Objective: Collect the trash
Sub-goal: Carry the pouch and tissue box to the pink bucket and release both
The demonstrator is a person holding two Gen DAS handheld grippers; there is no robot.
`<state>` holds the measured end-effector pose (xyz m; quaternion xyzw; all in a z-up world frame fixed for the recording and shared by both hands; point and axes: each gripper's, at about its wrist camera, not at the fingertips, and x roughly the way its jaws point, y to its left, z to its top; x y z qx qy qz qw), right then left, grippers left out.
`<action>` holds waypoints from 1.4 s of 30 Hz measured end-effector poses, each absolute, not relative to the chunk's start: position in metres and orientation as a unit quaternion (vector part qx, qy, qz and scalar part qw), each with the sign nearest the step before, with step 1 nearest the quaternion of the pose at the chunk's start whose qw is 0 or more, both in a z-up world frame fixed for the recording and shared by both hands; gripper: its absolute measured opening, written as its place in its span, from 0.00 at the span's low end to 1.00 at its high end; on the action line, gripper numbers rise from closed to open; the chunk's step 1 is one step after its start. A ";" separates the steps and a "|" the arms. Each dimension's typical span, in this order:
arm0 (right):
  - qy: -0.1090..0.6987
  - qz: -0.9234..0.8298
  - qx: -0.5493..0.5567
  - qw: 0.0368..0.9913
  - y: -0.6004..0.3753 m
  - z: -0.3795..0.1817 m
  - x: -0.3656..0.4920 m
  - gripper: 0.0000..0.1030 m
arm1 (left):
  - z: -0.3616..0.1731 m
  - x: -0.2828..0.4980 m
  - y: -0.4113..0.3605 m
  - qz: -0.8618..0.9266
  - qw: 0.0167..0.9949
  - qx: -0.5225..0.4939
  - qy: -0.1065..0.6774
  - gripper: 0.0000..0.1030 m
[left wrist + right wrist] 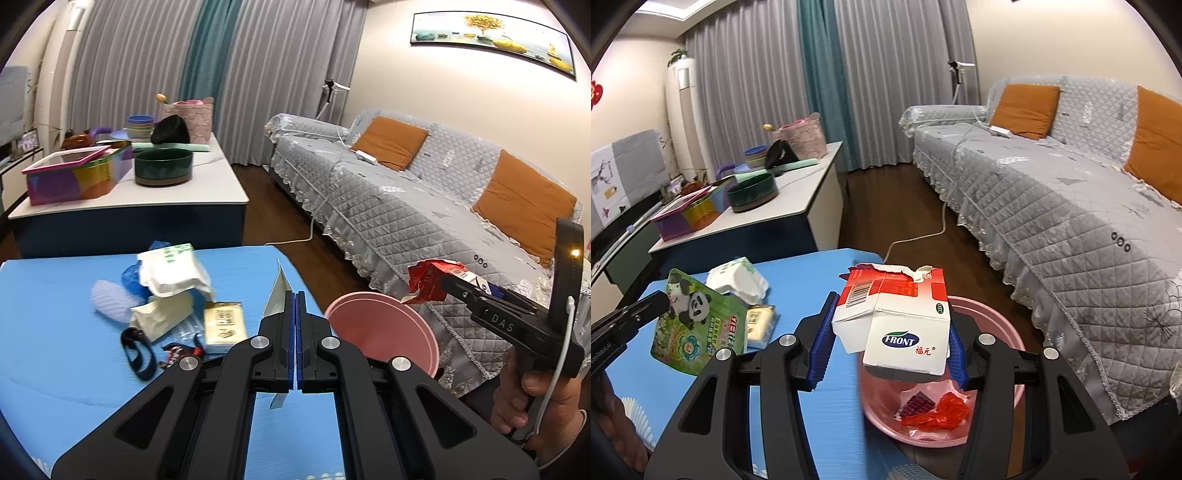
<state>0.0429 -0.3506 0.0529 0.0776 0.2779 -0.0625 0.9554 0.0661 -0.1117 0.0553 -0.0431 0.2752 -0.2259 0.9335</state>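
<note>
My right gripper (pixel 891 308) is shut on a torn red and white carton (pixel 901 325), holding it above a pink basin (pixel 1001 332) at the right edge of the blue table (pixel 798 280). Inside the basin lie a red wrapper (pixel 942 413) and a purple piece (pixel 916 404). My left gripper (pixel 296 295) is shut on a green panda pouch (pixel 698 321), which the left wrist view shows edge-on as a thin sheet (pixel 277 291). That view has the right gripper (pixel 443 280) with the carton (pixel 430 275) over the basin (pixel 380 332).
A white tissue pack (pixel 173 269), a beige packet (pixel 225 325), a black strap (pixel 136 349) and a white paper liner (pixel 110 299) lie on the blue table. Behind stands a white low table (pixel 207 184) with bowls and boxes. A grey sofa (pixel 406 206) runs along the right; a cable (pixel 314 229) crosses the floor.
</note>
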 end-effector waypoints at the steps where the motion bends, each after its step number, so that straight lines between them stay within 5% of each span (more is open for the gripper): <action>1: 0.277 -0.066 0.079 0.955 -0.354 0.053 0.042 0.50 | 0.056 0.067 -0.116 -0.230 0.932 -0.042 0.276 0.00; 42: 0.305 -0.129 0.126 0.935 -0.442 0.024 0.068 0.50 | 0.034 0.126 -0.266 -0.309 0.892 -0.012 0.331 0.00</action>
